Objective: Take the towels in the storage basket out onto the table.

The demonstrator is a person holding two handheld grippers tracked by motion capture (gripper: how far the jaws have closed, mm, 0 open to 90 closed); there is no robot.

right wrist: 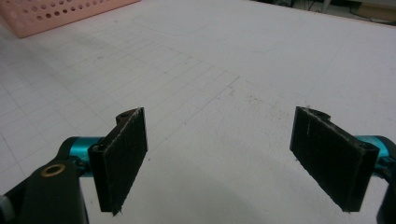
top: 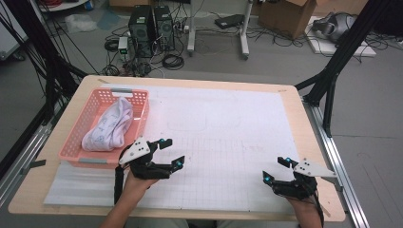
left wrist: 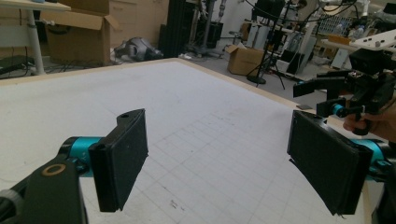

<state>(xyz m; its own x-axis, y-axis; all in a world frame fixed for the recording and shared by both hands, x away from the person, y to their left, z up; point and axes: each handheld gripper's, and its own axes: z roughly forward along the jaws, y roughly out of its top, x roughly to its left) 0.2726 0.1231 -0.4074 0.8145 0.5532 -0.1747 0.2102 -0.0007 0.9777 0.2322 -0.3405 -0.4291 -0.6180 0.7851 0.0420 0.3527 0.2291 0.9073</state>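
Observation:
A pink perforated basket (top: 85,124) stands at the table's left, and a rolled white cloth (top: 108,126) lies in it. My left gripper (top: 172,152) hovers just right of the basket's near corner, open, with nothing between its jaws. My right gripper (top: 274,168) sits near the front right of the white gridded mat (top: 228,133), also open and empty. In the left gripper view the black pads (left wrist: 122,158) stand wide apart and the right gripper (left wrist: 348,95) shows farther off. In the right gripper view the pads (right wrist: 120,158) are wide apart over the mat, and the basket (right wrist: 51,14) lies at the top left.
The wooden table edge (top: 304,109) runs along the right. Black frame posts (top: 332,71) stand beside the table. Beyond the far edge, computer towers (top: 152,28), cables and cardboard boxes (top: 290,14) sit on the floor.

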